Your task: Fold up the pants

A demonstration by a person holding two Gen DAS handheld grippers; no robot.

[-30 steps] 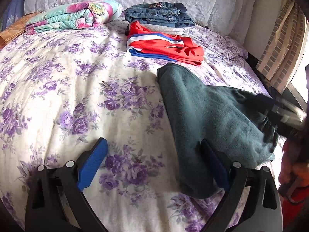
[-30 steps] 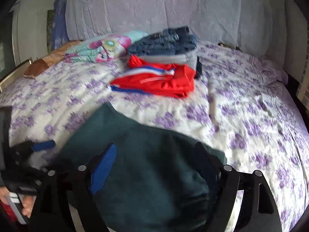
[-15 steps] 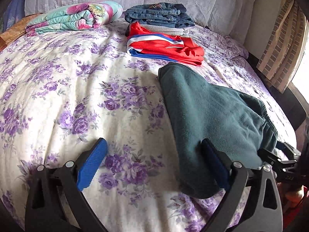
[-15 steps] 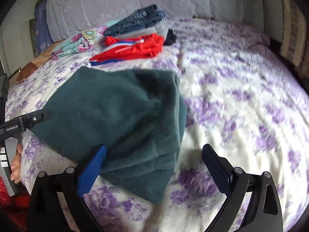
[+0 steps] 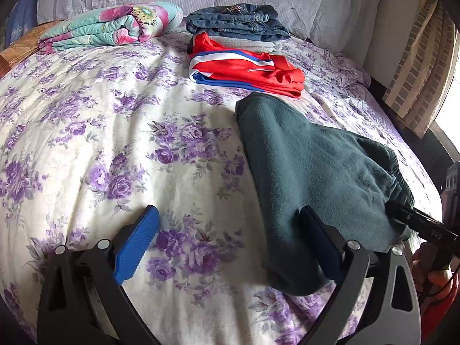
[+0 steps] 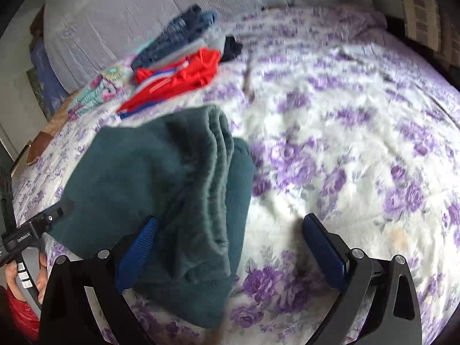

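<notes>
I see the pants (image 5: 310, 169), dark green fleece, lying folded on the bedspread (image 5: 115, 132), near its front edge. I take the pants as my landmark. My left gripper (image 5: 227, 244) hangs just above the bedspread at the pants' near left corner, fingers spread wide with nothing between them: the left blue pad (image 5: 136, 248) is over bare floral cloth, the right pad sits against the pants' left edge. In the right wrist view my right gripper (image 6: 230, 247) is also spread wide and holds nothing; its left pad (image 6: 135, 254) lies at the pants' near hem, under the bunched waistband folds, and its right pad (image 6: 323, 248) is over bare bedspread to the right of the pants. That view is blurred, so finer contact I cannot tell.

Just beyond the pants' far end lies a folded red garment (image 5: 247, 69) with white and blue stripes, and behind it a stack of jeans (image 5: 235, 23). To the far left of the pants, by the headboard, rests a rolled flowered blanket (image 5: 112, 26). From the left wrist view, the right gripper's body shows at the pants' right edge.
</notes>
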